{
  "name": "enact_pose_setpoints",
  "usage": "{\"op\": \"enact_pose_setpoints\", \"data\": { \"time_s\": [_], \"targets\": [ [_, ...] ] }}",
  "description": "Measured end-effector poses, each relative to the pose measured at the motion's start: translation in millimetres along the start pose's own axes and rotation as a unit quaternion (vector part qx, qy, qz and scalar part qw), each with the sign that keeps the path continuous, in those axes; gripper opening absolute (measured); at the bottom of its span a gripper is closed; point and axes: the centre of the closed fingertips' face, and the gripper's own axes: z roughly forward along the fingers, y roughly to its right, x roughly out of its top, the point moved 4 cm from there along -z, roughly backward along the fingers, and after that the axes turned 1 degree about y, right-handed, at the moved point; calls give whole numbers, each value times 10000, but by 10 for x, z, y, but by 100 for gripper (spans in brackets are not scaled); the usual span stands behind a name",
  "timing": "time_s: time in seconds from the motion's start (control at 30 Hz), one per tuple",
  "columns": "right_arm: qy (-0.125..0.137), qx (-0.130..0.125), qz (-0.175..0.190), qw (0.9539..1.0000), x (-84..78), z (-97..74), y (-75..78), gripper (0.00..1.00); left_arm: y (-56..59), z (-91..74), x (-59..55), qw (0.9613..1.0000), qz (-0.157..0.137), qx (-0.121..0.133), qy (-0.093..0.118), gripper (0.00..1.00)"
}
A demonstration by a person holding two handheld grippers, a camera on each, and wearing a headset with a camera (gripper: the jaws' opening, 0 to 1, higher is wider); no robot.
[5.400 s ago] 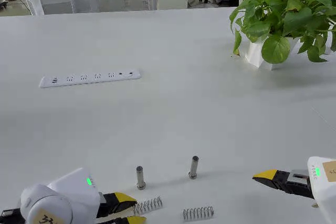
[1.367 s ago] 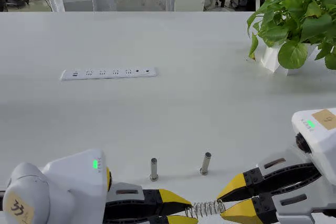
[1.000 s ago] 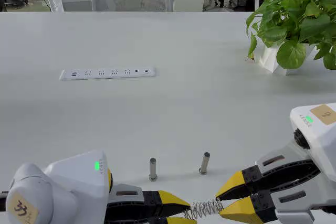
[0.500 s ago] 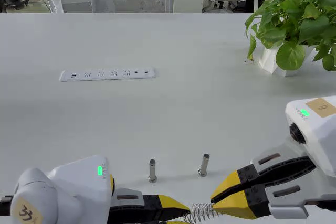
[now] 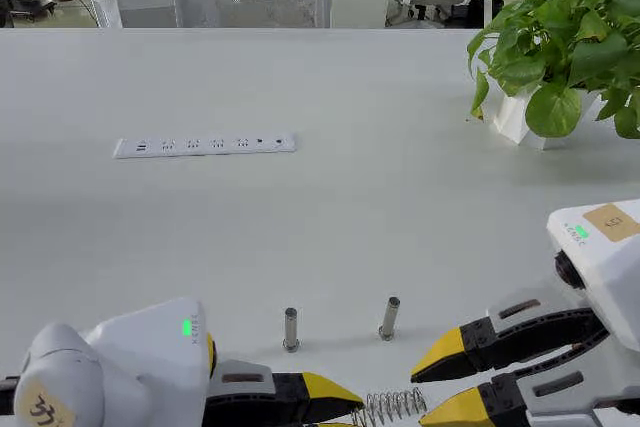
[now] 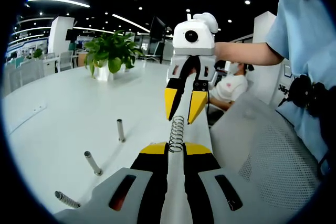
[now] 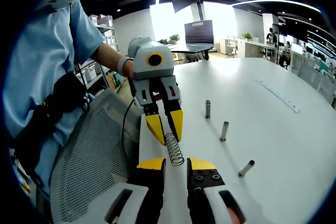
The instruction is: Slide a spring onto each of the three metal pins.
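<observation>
The left claw point(image 5: 340, 409) pinches one end of a spring point(image 5: 390, 406). The right claw point(image 5: 425, 397) gapes wide around the free end. In the head view, two pins point(image 5: 291, 329) stand upright at 12 o'clock of the spring. The left gripper view adds a second spring point(image 6: 67, 199) lying flat, and shows the table point(image 5: 330, 217) edge under the claws. Bare room runs to the power strip point(image 5: 205, 145) at 11 and the plant point(image 5: 560, 37) at 1.

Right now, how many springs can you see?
2. One spring is pinched in the left tongs; a second spring stands upright on the table, in line with the two pins. More may be hidden.
</observation>
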Motion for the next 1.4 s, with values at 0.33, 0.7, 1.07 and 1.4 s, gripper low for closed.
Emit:
{"op": "enact_pose_setpoints", "data": {
  "time_s": [0.33,0.7,1.07,1.4],
  "targets": [
    [45,30,13,10000,10,0,7,7,-2,1,5,10000,9,0,-1,7],
    [-26,7,-119,9999,127,-14,-5,7,-13,7,-4,10000,-11,11,-16,7],
    [-157,-4,-353,9993,244,13,-47,7,-10,15,-33,10000,-27,42,-19,7],
    [-354,-6,-609,9975,306,54,-63,7,-24,44,-48,10000,-10,50,-58,7]
  ]
}}
